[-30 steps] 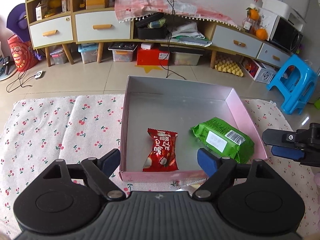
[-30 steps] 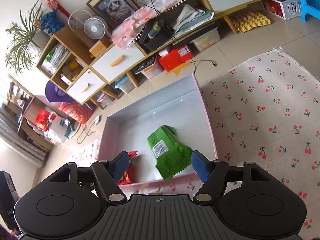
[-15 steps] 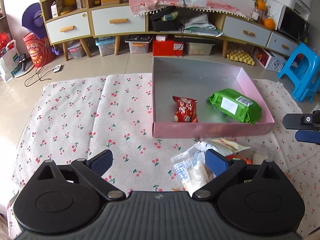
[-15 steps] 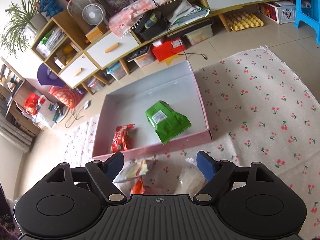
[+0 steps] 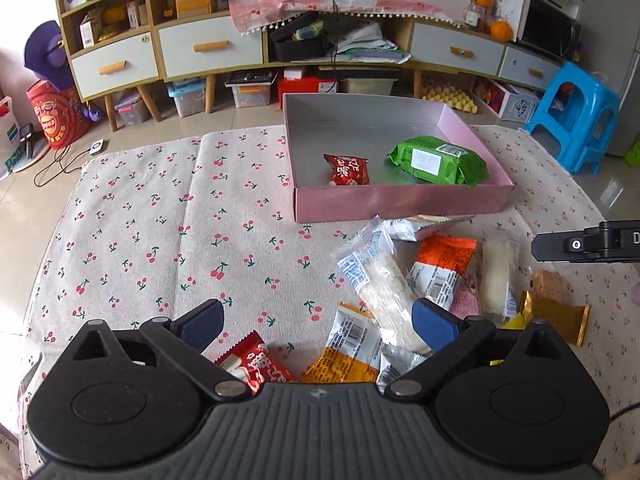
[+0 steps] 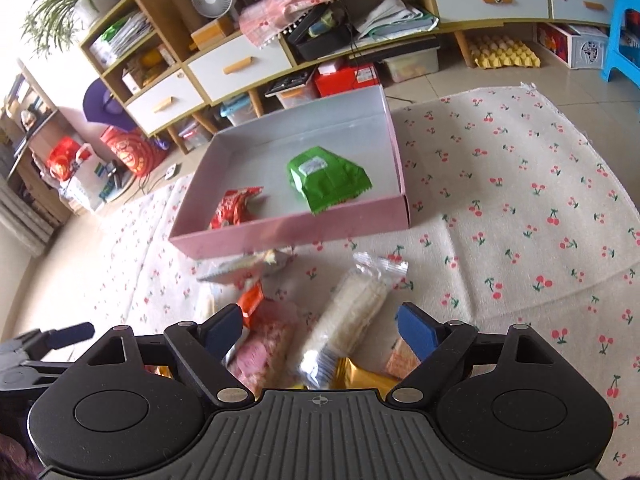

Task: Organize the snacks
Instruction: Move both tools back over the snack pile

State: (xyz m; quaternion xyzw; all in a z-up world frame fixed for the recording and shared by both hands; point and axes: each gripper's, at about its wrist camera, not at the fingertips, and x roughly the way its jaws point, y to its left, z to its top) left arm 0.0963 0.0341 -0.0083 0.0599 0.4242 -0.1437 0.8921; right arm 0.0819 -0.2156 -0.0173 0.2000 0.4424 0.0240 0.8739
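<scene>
A pink box (image 5: 400,204) (image 6: 288,232) sits on the cherry-print cloth (image 5: 160,220). Inside it lie a red packet (image 5: 347,169) (image 6: 234,208) and a green pack (image 5: 438,160) (image 6: 328,178). In front of the box is a loose pile of snacks: a clear rice-cracker pack (image 5: 380,280), an orange packet (image 5: 444,256), a gold packet (image 5: 556,304) and a red packet (image 5: 256,360). My left gripper (image 5: 316,324) hovers open over the pile's left side, holding nothing. My right gripper (image 6: 320,328) is opening above another cracker pack (image 6: 352,312), and its pads are clear of the pack.
A blue stool (image 5: 576,120) stands on the tiles at the right, beyond the cloth. A long cabinet with drawers (image 5: 208,48) and storage bins beneath it lines the back wall. Bare cloth stretches to the left of the box.
Both grippers have pulled back from the box towards the near side and spread their jaws wider. The snack pile has come into view under them. The red and green packs stay in the box.
</scene>
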